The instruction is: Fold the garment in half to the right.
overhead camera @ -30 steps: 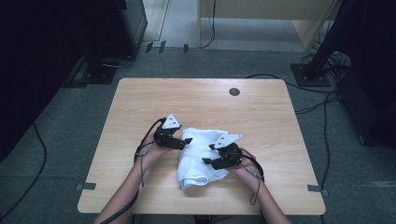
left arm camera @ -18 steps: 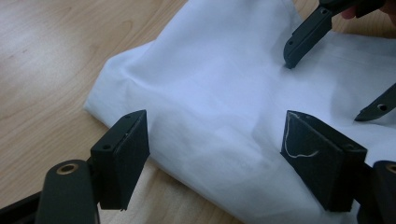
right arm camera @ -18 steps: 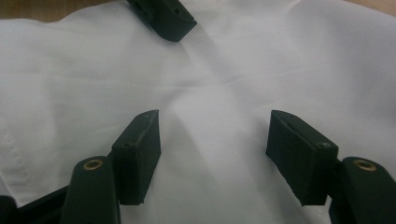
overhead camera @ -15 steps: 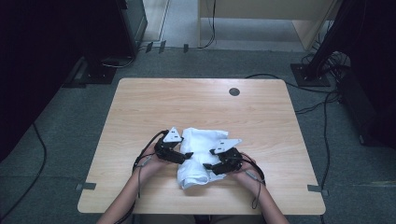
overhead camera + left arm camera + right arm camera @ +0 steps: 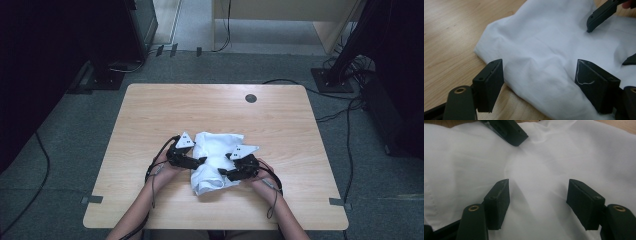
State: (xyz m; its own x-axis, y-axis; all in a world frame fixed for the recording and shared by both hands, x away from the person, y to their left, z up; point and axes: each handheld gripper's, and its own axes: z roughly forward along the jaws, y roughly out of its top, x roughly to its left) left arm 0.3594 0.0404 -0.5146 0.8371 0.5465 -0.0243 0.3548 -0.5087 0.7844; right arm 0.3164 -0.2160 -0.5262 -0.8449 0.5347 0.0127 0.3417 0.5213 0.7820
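A crumpled white cloth point(image 5: 216, 145) lies on the wooden table point(image 5: 200, 110), near its front middle. My left gripper point(image 5: 202, 161) rests at the cloth's left side, jaws open. In the left gripper view a soft ridge of cloth point(image 5: 541, 57) rises between the open left gripper point(image 5: 541, 85). My right gripper point(image 5: 222, 172) lies on the cloth's right part, pointing left. Its jaws stand apart over a fold of cloth point(image 5: 536, 170), the right gripper point(image 5: 537, 202) open with gaps on both sides. Each gripper's tip faces the other across the cloth.
A dark round cable hole point(image 5: 251, 98) sits near the table's far edge. Bare wood lies to the left, right and beyond the cloth. Cables and dark equipment stands are on the floor around the table.
The left gripper has slid a little toward the near edge along the cloth's left side. The right gripper has hardly moved. The cloth keeps much the same shape.
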